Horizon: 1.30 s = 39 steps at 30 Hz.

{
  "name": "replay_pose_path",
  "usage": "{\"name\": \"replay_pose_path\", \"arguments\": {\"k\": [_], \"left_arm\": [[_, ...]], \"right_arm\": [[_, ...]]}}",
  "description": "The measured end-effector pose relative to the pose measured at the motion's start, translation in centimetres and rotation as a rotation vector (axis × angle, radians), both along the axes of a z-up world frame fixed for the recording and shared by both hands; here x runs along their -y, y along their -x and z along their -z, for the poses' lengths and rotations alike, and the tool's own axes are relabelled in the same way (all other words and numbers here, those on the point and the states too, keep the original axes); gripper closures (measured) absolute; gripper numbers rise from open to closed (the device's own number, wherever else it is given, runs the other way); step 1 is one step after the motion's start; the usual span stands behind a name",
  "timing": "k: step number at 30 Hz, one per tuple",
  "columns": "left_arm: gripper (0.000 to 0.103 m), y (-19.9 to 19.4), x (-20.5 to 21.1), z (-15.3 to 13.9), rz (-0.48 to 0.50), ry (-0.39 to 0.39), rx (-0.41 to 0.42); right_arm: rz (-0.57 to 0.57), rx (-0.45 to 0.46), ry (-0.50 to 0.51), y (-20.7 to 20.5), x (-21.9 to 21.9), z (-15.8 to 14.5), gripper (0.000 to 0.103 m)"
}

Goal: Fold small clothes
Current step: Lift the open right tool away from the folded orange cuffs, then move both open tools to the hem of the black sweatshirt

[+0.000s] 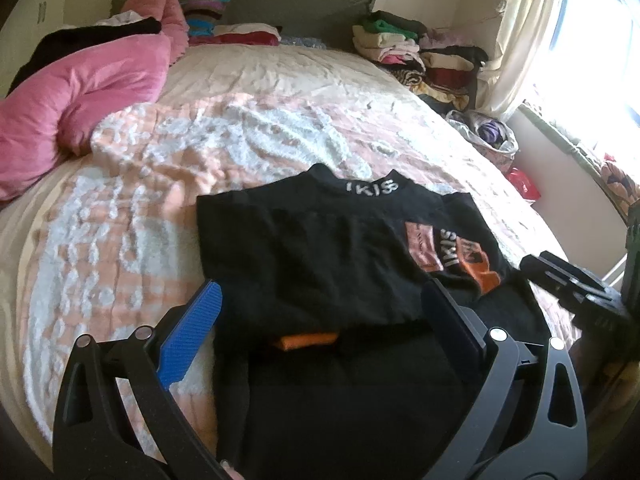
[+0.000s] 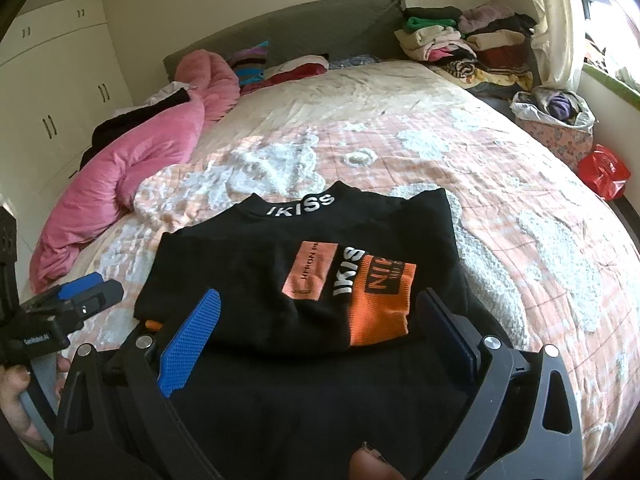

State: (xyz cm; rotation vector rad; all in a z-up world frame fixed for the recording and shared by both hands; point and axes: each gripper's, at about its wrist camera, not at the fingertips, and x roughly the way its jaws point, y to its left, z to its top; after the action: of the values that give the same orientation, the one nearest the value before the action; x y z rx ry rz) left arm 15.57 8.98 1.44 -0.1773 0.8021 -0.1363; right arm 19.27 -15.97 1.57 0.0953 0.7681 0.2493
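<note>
A black top (image 1: 320, 248) (image 2: 280, 264) with white lettering on its collar and an orange print lies partly folded on the bed, its lower half doubled up over the chest. My left gripper (image 1: 320, 292) hovers above its near edge, jaws wide apart with nothing between the pads. My right gripper (image 2: 320, 300) hangs likewise over the orange print, jaws spread wide and empty. In the left wrist view the right gripper (image 1: 576, 280) shows at the right edge. In the right wrist view the left gripper (image 2: 76, 292) shows at the left, held by a hand (image 2: 16, 400).
A peach and white quilt (image 1: 200, 152) (image 2: 500, 208) covers the bed. A pink duvet (image 1: 76, 92) (image 2: 132, 168) is bunched at the left. Stacks of folded clothes (image 1: 420, 48) (image 2: 472, 44) sit by the headboard. A bag of laundry (image 2: 556, 112) and a red bag (image 2: 604, 172) stand beside the bed.
</note>
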Motion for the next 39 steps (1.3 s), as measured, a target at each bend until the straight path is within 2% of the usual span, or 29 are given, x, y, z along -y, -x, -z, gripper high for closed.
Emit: {"name": "replay_pose_path", "arguments": {"k": [21, 39], "left_arm": [[0.010, 4.0, -3.1, -0.5, -0.071, 0.010, -0.001], [0.010, 7.9, -4.6, -0.7, -0.104, 0.002, -0.004]], "right_arm": [[-0.050, 0.010, 0.006, 3.0, -0.1, -1.2, 0.005], [-0.081, 0.015, 0.013, 7.1, 1.5, -1.5, 0.005]]}}
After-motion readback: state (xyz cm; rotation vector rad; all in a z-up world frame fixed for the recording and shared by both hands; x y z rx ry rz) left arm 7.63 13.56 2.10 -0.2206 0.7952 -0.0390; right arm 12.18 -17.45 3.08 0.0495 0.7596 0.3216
